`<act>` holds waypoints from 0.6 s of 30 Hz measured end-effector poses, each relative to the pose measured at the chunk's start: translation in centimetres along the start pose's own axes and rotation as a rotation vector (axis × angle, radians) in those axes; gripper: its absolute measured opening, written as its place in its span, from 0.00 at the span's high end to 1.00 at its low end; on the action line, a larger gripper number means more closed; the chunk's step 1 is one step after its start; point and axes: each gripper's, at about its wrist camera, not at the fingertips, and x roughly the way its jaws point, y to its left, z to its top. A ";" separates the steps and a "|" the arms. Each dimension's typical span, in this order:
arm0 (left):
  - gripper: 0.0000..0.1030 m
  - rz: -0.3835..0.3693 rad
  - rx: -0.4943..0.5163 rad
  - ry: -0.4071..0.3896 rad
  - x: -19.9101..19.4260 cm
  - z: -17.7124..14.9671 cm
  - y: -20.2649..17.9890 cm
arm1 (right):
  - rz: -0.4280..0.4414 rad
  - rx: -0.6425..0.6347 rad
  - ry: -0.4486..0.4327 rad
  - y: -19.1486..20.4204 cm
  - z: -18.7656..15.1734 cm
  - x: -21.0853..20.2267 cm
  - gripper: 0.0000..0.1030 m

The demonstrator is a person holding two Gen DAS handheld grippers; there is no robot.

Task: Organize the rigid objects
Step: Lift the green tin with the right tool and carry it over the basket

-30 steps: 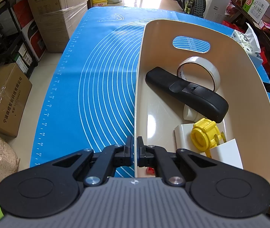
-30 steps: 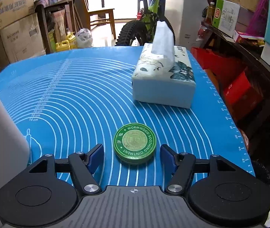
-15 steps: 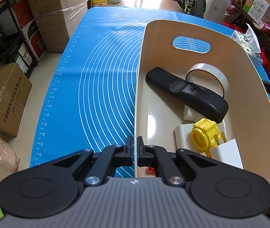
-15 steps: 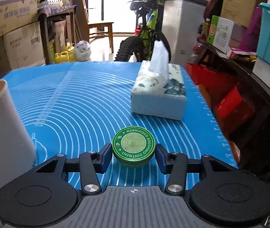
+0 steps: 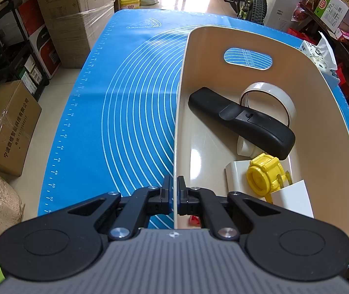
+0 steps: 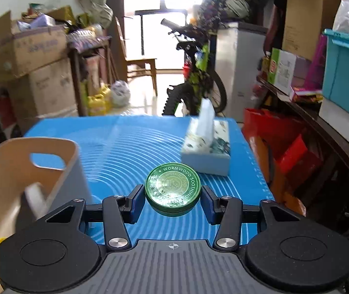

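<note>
My left gripper (image 5: pixel 174 193) is shut on the near left wall of a beige bin (image 5: pixel 326 112) that stands on the blue mat (image 5: pixel 130 103). Inside the bin lie a black remote (image 5: pixel 243 120), a roll of clear tape (image 5: pixel 270 93), a yellow cap (image 5: pixel 265 174) and white pieces (image 5: pixel 292 198). My right gripper (image 6: pixel 173 202) is shut on a round green ointment tin (image 6: pixel 173 187) and holds it above the mat (image 6: pixel 135 147). The bin (image 6: pixel 22 171) shows at the left in the right wrist view.
A tissue box (image 6: pixel 207 147) stands on the mat's right side, and it also shows beyond the bin (image 5: pixel 317 54). Cardboard boxes (image 5: pixel 7 127) stand on the floor at the left. Shelves with boxes (image 6: pixel 321 93) and a bicycle (image 6: pixel 194 83) stand beyond the table.
My right gripper closed on the green tin and lifted it off the mat, moving up and toward the bin. The tape roll shifted inside the bin. My left gripper kept its hold.
</note>
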 end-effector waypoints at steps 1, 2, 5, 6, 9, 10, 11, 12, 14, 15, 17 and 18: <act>0.95 0.000 0.001 0.000 0.0 0.0 0.0 | 0.011 -0.002 -0.008 0.3 0.1 -0.7 0.48; 0.95 0.001 0.001 0.000 0.0 0.0 0.0 | 0.019 -0.006 -0.014 0.6 0.1 -1.3 0.48; 0.95 0.000 0.001 0.000 0.0 0.0 0.0 | 0.047 -0.007 -0.021 1.9 0.5 -2.9 0.48; 0.95 0.000 0.001 0.000 0.0 0.0 0.0 | 0.057 -0.004 -0.023 2.3 0.6 -3.3 0.48; 0.95 0.000 0.000 0.000 0.0 0.0 0.0 | 0.091 -0.027 -0.030 4.0 0.8 -4.4 0.48; 0.95 0.000 0.001 -0.001 0.0 0.0 0.0 | 0.103 -0.037 -0.028 4.7 0.7 -4.7 0.48; 0.95 0.000 0.001 -0.001 0.0 0.0 0.0 | 0.115 -0.047 -0.024 5.4 0.7 -4.9 0.48; 0.95 0.000 0.001 0.000 0.0 0.0 0.0 | 0.131 -0.055 -0.019 6.0 0.6 -5.0 0.48; 0.95 0.000 0.001 0.000 0.0 0.0 0.0 | 0.159 -0.072 -0.009 7.4 0.4 -5.2 0.48; 0.95 0.000 0.001 -0.001 0.0 0.0 0.0 | 0.170 -0.080 -0.006 8.0 0.3 -5.4 0.48; 0.95 0.000 0.001 0.000 0.0 0.0 0.0 | 0.192 -0.101 -0.002 9.4 0.0 -5.5 0.48; 0.95 0.000 0.001 0.000 0.0 0.0 0.0 | 0.204 -0.114 -0.001 10.1 -0.1 -5.6 0.48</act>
